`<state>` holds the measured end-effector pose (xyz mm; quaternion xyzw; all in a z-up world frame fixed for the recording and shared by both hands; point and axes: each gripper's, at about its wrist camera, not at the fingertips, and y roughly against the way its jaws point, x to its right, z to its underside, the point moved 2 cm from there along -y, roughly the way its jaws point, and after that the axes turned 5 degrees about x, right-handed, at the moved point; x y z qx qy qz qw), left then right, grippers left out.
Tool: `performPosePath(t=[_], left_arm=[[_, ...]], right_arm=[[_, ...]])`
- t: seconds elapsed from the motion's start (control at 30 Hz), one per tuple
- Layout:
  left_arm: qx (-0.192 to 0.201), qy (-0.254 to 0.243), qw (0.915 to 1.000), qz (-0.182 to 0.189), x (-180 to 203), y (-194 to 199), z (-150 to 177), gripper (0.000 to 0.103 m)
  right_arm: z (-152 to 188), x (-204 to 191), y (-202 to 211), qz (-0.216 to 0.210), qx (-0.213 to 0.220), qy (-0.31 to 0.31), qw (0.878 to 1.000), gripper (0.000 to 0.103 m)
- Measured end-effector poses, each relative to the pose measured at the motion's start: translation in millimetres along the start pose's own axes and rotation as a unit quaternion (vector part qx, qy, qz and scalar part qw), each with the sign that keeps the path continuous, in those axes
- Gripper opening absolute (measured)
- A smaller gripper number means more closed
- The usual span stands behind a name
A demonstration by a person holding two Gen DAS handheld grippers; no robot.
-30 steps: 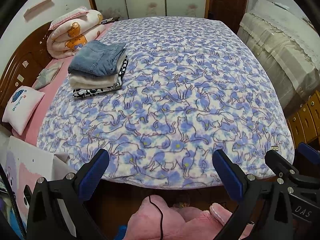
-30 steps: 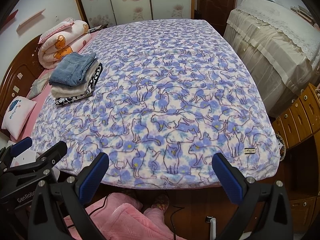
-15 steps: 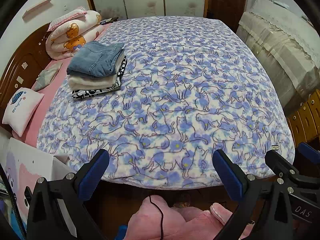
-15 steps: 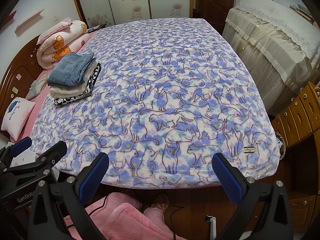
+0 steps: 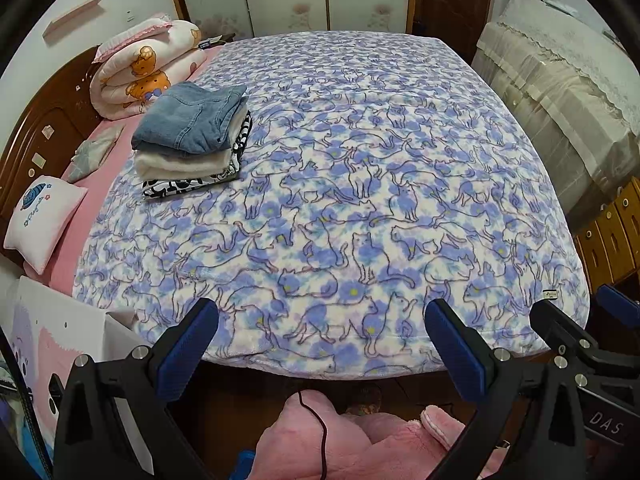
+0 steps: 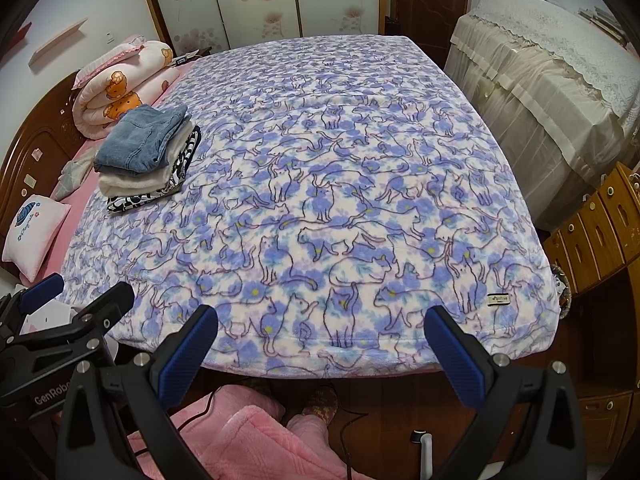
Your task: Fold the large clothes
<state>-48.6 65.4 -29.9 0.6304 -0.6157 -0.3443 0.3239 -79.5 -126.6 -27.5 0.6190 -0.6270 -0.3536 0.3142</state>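
I read "DAS" on right gripper [image 5: 576, 344], "GenRob" on left gripper [image 6: 60, 308] | both my grippers spread, empty | folded stack [image 5: 192, 140] far left on blanket [image 5: 360, 200], well apart

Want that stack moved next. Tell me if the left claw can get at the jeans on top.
Probably yes. The left claw is open and empty, and only flat blanket lies between it and the jeans.
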Motion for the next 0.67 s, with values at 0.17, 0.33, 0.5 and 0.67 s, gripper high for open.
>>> performPosePath(t=[0.17,0.33,0.5,0.67], left_arm=[[0.0,0.0,1.0,0.0,0.0,-0.1,0.0,0.102],[0.0,-0.001,1.0,0.0,-0.7,-0.9,-0.8,0.102],[-0.001,-0.002,1.0,0.001,-1.6,-1.2,-1.1,0.102],[-0.001,-0.003,1.0,0.002,-2.1,-1.3,-1.1,0.102]], right_arm=[[-0.4,-0.3,-0.4,0.0,0.0,0.0,1.0,0.103],[-0.9,-0.9,-0.9,0.0,0.0,0.0,1.0,0.103],[-1.2,-2.0,-1.3,0.0,-0.001,0.001,1.0,0.103],[-2.1,-3.1,-2.3,0.0,-0.001,0.0,1.0,0.103]])
